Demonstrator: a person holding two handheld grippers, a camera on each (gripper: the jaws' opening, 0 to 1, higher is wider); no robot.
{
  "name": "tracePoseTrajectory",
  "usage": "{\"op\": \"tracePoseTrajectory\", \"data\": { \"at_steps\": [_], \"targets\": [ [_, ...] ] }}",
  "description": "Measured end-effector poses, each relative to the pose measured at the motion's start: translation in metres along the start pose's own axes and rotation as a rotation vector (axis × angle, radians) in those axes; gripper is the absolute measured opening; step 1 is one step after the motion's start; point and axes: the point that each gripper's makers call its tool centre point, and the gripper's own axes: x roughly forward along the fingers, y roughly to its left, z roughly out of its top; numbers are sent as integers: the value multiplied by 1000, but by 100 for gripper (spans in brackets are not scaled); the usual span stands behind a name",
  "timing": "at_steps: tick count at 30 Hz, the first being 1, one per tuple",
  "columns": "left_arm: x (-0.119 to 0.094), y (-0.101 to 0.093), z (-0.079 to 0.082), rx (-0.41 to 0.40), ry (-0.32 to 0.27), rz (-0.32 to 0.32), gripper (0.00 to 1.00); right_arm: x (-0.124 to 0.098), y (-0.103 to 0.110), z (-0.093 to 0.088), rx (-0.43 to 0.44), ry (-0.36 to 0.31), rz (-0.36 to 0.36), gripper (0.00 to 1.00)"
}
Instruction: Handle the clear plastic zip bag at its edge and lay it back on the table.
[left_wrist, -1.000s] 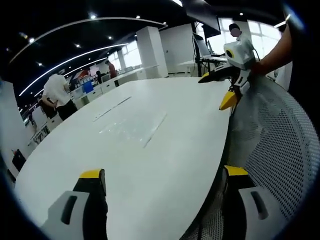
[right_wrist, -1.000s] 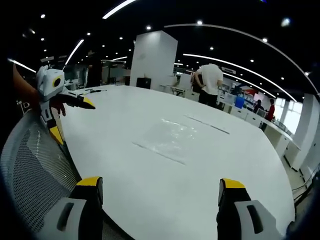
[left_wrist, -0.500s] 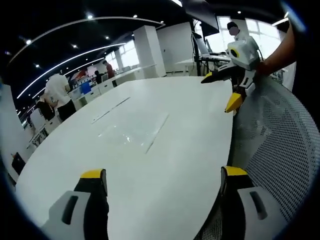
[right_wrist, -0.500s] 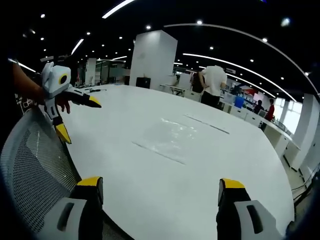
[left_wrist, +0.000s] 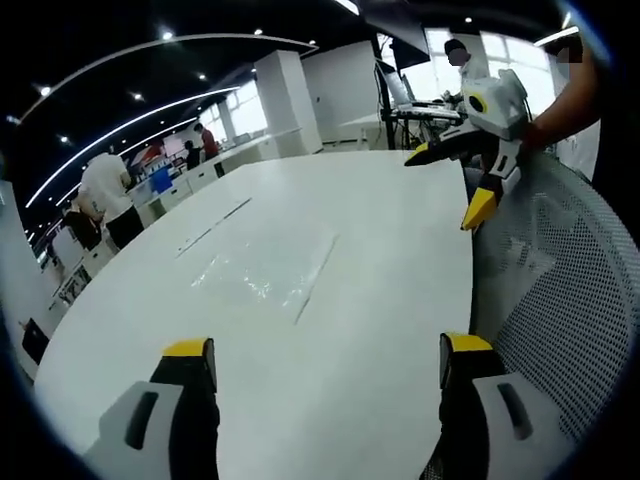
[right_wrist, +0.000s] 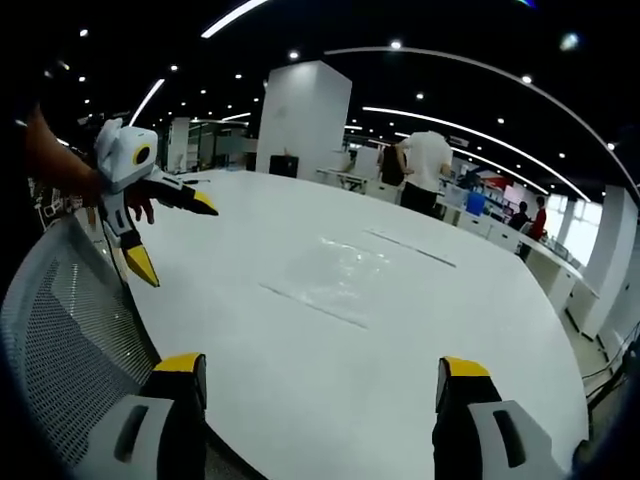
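On counter (left_wrist: 380, 330), bag (left_wrist: 262, 272) flat mid-surface; both claws (left_wrist: 320, 375) (right_wrist: 320, 385) spread, empty, short of it, lined up for an edge grab.

Open office, white table (left_wrist: 380, 270), ceiling lights (right_wrist: 232, 17)

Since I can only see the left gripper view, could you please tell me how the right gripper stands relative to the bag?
Observer: In the right gripper view, the right gripper is open with nothing in it. The bag lies flat on the table ahead of it, untouched.
Operator: Thank you. Which edge of the bag faces that gripper?
Observer: The zip strip, a thin dark line, is the near edge there.
Operator: And how does my left gripper look from that side?
Observer: The left gripper is open, held near the table's edge beside a mesh chair back.
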Motion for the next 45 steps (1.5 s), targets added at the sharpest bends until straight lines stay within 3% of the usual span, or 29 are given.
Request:
{"op": "tracePoseTrajectory", "data": {
  "at_steps": [10,26,45],
  "targets": [
    [14,7,9,41,10,-21,89,0,-1,-2,6,9,-5,96],
    [40,30,4,69,36,-33,85,2,-2,-5,9,25,-5,96],
    [70,35,0,128,99,-85,82,1,-5,-8,20,35,-16,95]
  ]
}}
